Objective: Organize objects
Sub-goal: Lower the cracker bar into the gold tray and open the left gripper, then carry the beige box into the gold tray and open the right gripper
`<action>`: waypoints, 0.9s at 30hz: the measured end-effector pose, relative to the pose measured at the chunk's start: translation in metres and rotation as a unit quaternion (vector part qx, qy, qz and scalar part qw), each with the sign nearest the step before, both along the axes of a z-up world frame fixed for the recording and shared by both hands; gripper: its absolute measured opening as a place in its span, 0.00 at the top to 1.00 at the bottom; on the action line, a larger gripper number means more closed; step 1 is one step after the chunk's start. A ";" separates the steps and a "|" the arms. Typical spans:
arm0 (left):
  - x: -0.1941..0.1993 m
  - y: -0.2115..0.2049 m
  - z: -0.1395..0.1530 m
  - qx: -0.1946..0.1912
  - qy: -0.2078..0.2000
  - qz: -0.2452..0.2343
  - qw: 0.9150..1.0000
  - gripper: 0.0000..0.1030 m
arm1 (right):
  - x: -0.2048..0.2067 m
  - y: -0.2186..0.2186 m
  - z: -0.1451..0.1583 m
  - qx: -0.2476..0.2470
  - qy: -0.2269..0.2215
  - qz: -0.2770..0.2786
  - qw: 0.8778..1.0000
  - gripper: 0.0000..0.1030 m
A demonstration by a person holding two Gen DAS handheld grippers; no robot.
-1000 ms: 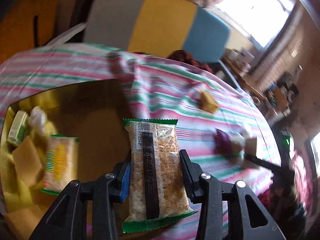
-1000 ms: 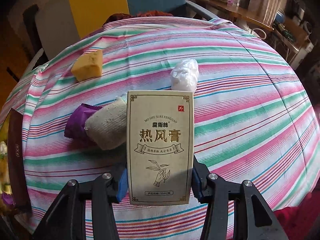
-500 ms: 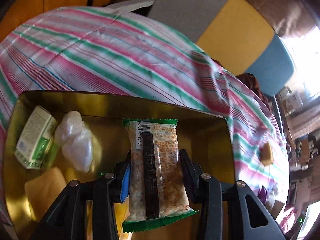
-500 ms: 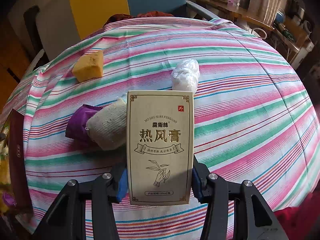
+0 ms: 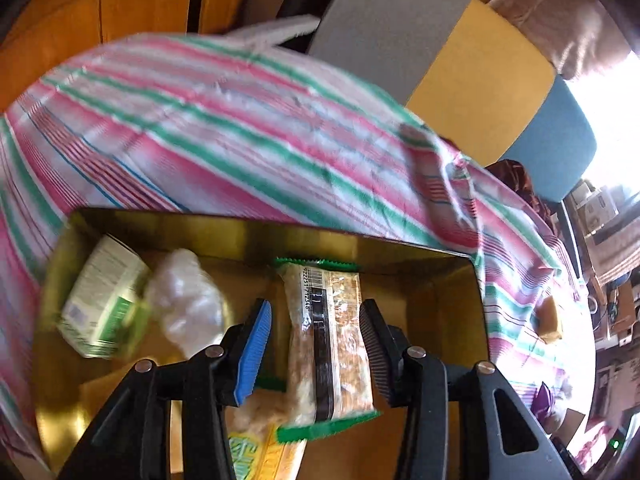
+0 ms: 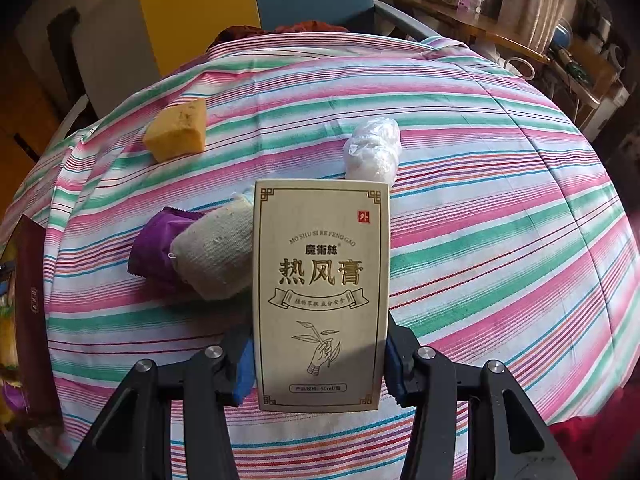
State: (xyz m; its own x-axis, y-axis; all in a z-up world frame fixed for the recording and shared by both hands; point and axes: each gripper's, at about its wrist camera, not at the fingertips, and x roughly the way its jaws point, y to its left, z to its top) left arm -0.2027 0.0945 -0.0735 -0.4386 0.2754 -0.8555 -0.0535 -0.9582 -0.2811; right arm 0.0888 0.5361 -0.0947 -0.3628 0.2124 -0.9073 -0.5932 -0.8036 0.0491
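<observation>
In the left wrist view my left gripper is open over the gold box. The green-edged snack bar lies between the spread jaws, apart from both pads, over another yellow snack pack. In the right wrist view my right gripper is shut on the beige ointment carton and holds it upright above the striped tablecloth.
The gold box also holds a green-white carton and a white plastic wad. On the cloth lie a yellow sponge, a white plastic wad, a beige cloth roll on a purple pouch. The box edge is at left.
My left gripper swung over the gold box, then opened and let go of the snack bar, which now sits lower in the box. My right gripper with the carton has stayed still.
</observation>
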 end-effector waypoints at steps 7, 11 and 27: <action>0.056 -0.003 0.060 -0.026 0.101 -0.044 0.994 0.54 | 0.000 0.001 0.004 0.008 0.005 -0.001 1.000 0.50; 0.085 -0.009 0.078 -0.038 0.136 -0.065 0.988 0.54 | 0.001 -0.005 0.013 0.020 0.024 0.005 1.000 0.50; 0.148 -0.039 0.091 -0.069 0.194 -0.079 0.975 0.53 | -0.020 -0.084 0.060 0.042 0.085 0.073 0.993 0.50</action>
State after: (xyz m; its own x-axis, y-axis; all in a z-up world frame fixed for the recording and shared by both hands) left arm -0.0552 0.0558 0.0180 -0.6981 0.2600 -0.6671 -0.2801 -0.9567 -0.0798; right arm 0.0691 0.4525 -0.0352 -0.5419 0.2190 -0.8114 -0.4584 -0.8862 0.0670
